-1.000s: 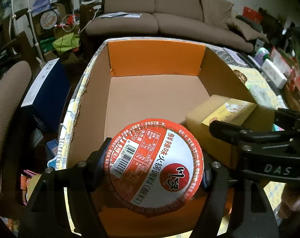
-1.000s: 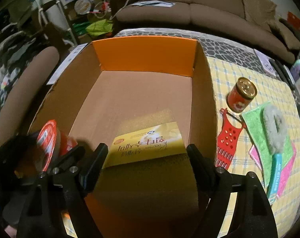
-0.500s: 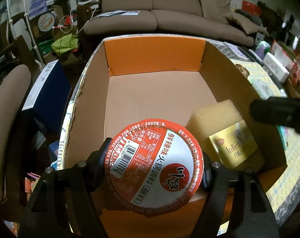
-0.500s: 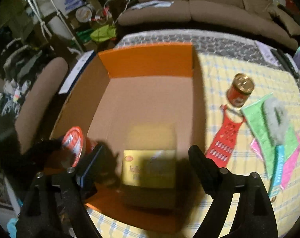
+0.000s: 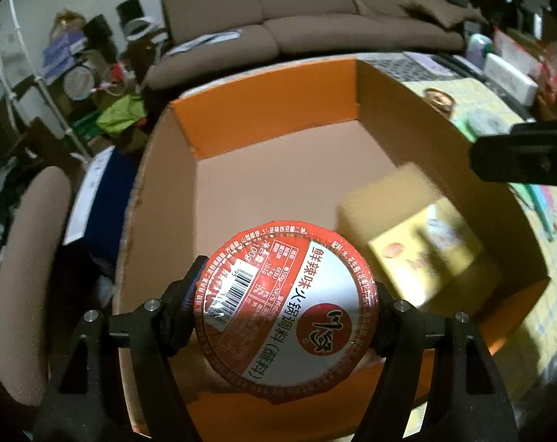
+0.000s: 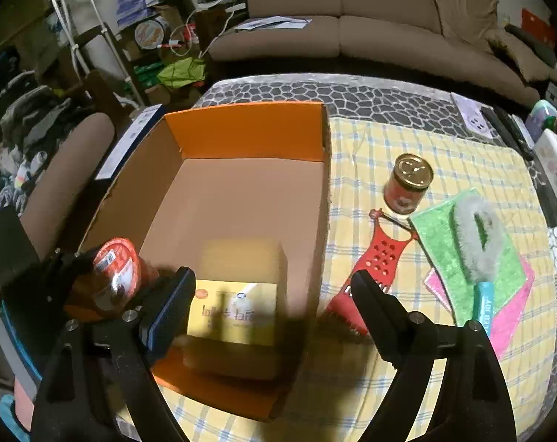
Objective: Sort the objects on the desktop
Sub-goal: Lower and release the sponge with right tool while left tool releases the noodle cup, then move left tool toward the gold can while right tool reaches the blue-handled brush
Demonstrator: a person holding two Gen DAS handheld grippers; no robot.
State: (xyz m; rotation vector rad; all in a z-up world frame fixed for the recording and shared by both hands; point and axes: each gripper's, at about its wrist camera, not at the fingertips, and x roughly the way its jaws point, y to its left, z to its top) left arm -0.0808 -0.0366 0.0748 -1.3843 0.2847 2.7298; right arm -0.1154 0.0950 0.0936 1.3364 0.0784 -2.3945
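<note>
My left gripper [image 5: 284, 316] is shut on a round red-and-white sauce tub [image 5: 285, 309], held over the near left corner of an open cardboard box [image 5: 278, 140]. The tub also shows in the right wrist view [image 6: 116, 272]. A yellow box [image 6: 238, 313] lies inside the cardboard box [image 6: 241, 129] at its near right; it also shows in the left wrist view [image 5: 422, 250]. My right gripper [image 6: 274, 313] is open and empty, raised above the box's near right edge.
On the checked cloth right of the box lie a small red can [image 6: 407, 184], a red grater [image 6: 374, 261], a grey brush with a blue handle [image 6: 477, 243] on green and pink cloths [image 6: 506, 276]. A sofa [image 6: 370, 29] stands behind. A chair [image 6: 57, 184] stands left.
My right gripper has let the yellow box down into the cardboard box and risen back, open. My left gripper keeps the tub and has shifted slightly.
</note>
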